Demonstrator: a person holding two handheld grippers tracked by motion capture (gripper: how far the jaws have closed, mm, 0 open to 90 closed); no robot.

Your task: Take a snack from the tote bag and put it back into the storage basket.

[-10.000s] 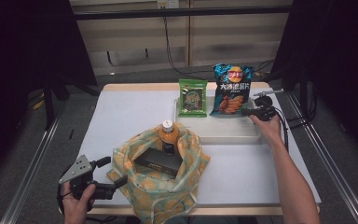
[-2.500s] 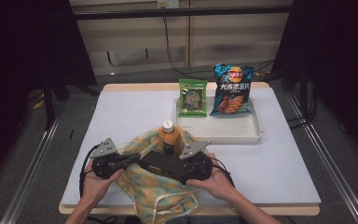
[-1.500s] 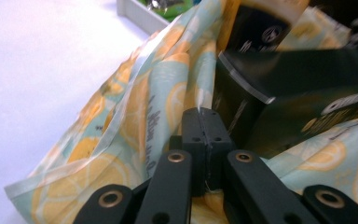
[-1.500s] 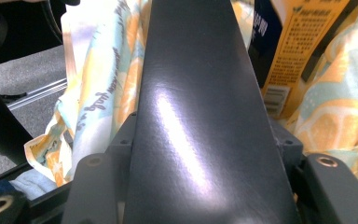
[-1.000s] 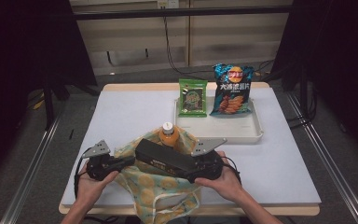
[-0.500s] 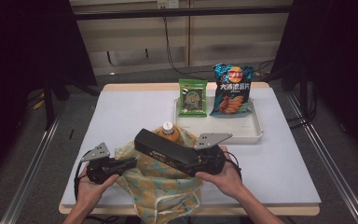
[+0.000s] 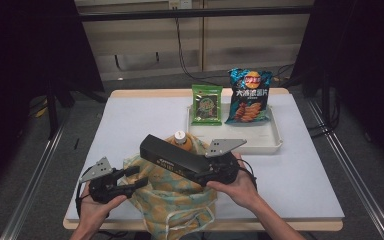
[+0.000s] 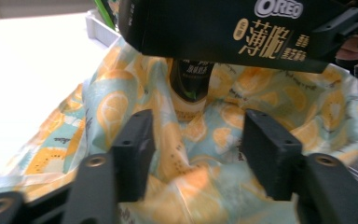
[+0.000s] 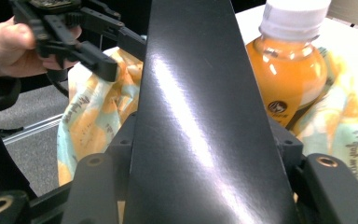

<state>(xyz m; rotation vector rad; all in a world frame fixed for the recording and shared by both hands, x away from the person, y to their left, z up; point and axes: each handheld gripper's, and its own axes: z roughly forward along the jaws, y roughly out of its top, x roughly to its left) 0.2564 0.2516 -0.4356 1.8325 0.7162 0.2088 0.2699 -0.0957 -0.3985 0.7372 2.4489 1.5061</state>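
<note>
high view | long black oreo box (image 7: 172, 159) clamped in right gripper (image 7: 200, 175) | left gripper (image 7: 139, 178) just opened, empty

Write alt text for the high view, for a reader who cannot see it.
The right gripper holds a long black box above an open fruit-print cloth bag with an orange drink bottle in it, on a white table. The left gripper, jaws open, sits at the bag's left edge. Behind, a white tray carries a green snack packet and a blue crisp bag.
</note>
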